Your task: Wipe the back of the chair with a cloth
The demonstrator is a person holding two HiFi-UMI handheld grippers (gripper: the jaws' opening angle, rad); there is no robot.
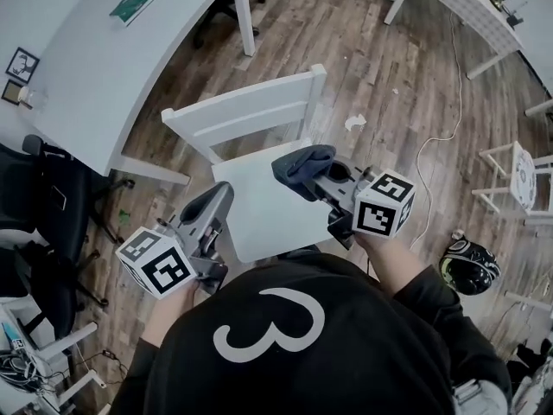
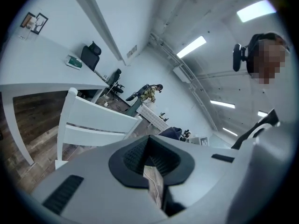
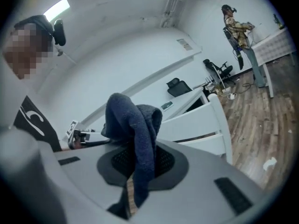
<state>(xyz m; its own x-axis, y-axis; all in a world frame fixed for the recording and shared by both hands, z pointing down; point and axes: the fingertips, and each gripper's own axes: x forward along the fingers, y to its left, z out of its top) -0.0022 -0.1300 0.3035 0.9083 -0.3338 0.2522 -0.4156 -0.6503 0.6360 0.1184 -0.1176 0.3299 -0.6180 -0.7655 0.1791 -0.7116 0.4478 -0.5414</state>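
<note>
Right now I have the right gripper (image 1: 309, 178) clenched on the dark blue knitted cloth (image 1: 302, 164). The cloth sits bunched at the jaw tips just right of the frame's centre in the head view, over the right rear corner of the seat of the white wooden slat-back chair (image 1: 246, 111). I cannot tell whether the cloth touches the chair. In the right gripper view the cloth (image 3: 135, 125) rises in a hump above the pads and a strip of it hangs down between them, while the chair (image 3: 198, 120) shows to its right. My left gripper (image 1: 220, 199) is low and left of centre in the head view, beside the seat's left edge. In the left gripper view its jaws are closed to a thin slit with nothing held, and the chair (image 2: 93, 120) fills the left of that frame. A grey table (image 1: 95, 76) with a green packet (image 1: 131, 5) takes the upper left of the head view. On the wood-plank floor (image 1: 380, 67) a white cable (image 1: 436, 141) trails at right, with a black helmet (image 1: 469, 266) at lower right.
</note>
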